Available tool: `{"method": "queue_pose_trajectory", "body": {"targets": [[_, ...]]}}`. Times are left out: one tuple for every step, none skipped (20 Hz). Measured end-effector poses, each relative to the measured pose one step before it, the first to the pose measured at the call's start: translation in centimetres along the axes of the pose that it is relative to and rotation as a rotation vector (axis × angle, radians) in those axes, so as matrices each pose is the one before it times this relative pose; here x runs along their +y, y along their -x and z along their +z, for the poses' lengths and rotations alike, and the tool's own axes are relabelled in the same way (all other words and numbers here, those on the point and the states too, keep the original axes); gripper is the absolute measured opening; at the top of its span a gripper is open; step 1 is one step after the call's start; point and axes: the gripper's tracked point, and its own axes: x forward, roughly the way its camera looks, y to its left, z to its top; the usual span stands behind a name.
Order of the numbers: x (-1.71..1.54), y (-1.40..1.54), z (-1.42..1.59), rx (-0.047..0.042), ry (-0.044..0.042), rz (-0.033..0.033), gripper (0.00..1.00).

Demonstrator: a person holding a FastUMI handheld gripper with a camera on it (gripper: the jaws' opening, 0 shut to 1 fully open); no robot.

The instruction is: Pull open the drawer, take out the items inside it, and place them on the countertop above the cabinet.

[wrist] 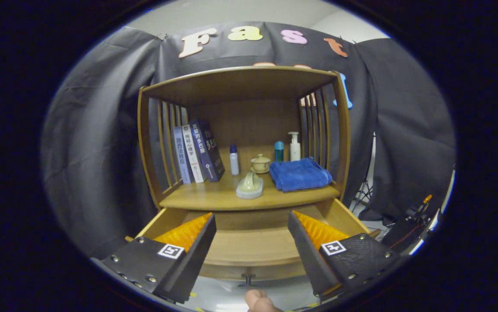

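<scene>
Two fingers of the gripper (pixel 251 242) stand spread wide apart, released and grasping nothing, and part of a hand (pixel 261 301) shows just below and between them. Between and just beyond the fingers lies the pulled-out light wooden drawer (pixel 253 247) of the wooden cabinet (pixel 240 82), its small dark knob (pixel 248 279) on the front board nearest the fingers; what shows of the drawer's bottom between the fingers is bare wood. Above the drawer is the wooden surface (pixel 214 197) of the cabinet, under an open shelf frame with slatted sides. On it, nearest the front, sits a pale green ceramic piece (pixel 250 185), with a folded blue towel (pixel 299 174) beside it to the right. Behind them stand a cream lidded teacup (pixel 260 164), a small white bottle with a blue cap (pixel 234 160), a teal bottle (pixel 278 151) and a white pump bottle (pixel 294 146). A row of upright books (pixel 196 151) leans at the left.
</scene>
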Motion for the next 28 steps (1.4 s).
{"method": "queue_pose_trajectory", "body": {"targets": [[0.219, 0.613, -0.966, -0.00301, 0.01254, 0.002, 0.99], [0.077, 0.513, -0.751, -0.00687, 0.00896, -0.00362, 0.99], [0.252, 0.657, -1.091, -0.00049, 0.00555, 0.00106, 0.99], [0.567, 0.734, -1.129, -0.00291, 0.00701, 0.01327, 0.99], [0.528, 0.553, -1.069, -0.00333, 0.00597, 0.01642, 0.99], [0.339, 0.275, -1.161, 0.0014, 0.0061, 0.00569, 0.99], [0.247, 0.346, -1.277, 0.00586, 0.00283, 0.00347, 0.99], [0.25, 0.22, -1.095, 0.00561, 0.00289, 0.00562, 0.99], [0.293, 0.346, -1.018, 0.00777, -0.00139, 0.0077, 0.99], [0.425, 0.12, -1.011, 0.00789, 0.00204, 0.01117, 0.99], [0.105, 0.057, -1.057, 0.01038, 0.00493, 0.00644, 0.99], [0.043, 0.116, -0.868, 0.0074, 0.00918, 0.0029, 0.99], [-0.029, -0.054, -0.78, 0.0075, 0.0096, -0.00164, 0.99], [-0.145, 0.04, -0.634, 0.00323, 0.0057, -0.00404, 0.99], [0.015, 0.042, -0.465, 0.00099, 0.00064, 0.00118, 0.99], [0.026, 0.125, -0.385, -0.00116, -0.0049, 0.00395, 0.99], [-0.178, -0.01, -0.242, 0.00074, -0.00716, -0.00438, 0.99], [-0.415, 0.078, -0.197, -0.00321, -0.01204, -0.00785, 0.99], [-0.166, 0.121, -0.022, -0.00215, -0.01132, -0.00558, 0.99], [-0.218, -0.129, -0.09, -0.00437, -0.00963, -0.00785, 0.99], [-0.097, -0.091, -0.135, -0.00246, -0.00465, -0.00128, 0.99], [0.203, -0.211, -0.34, 0.00337, 0.00089, 0.00622, 0.99], [-0.092, -0.405, -0.347, 0.00497, 0.00282, -0.00325, 0.99], [-0.202, -0.319, -0.525, 0.01044, 0.0012, -0.00444, 0.99], [0.181, -0.418, -0.235, 0.00488, -0.00465, 0.00519, 0.99], [0.196, -0.505, -0.226, 0.00497, -0.0047, 0.00363, 0.99], [0.119, -0.805, -0.064, 0.00336, -0.00183, 0.00268, 0.99], [-0.015, -0.718, -0.173, 0.00649, 0.00022, -0.00322, 0.99]]}}
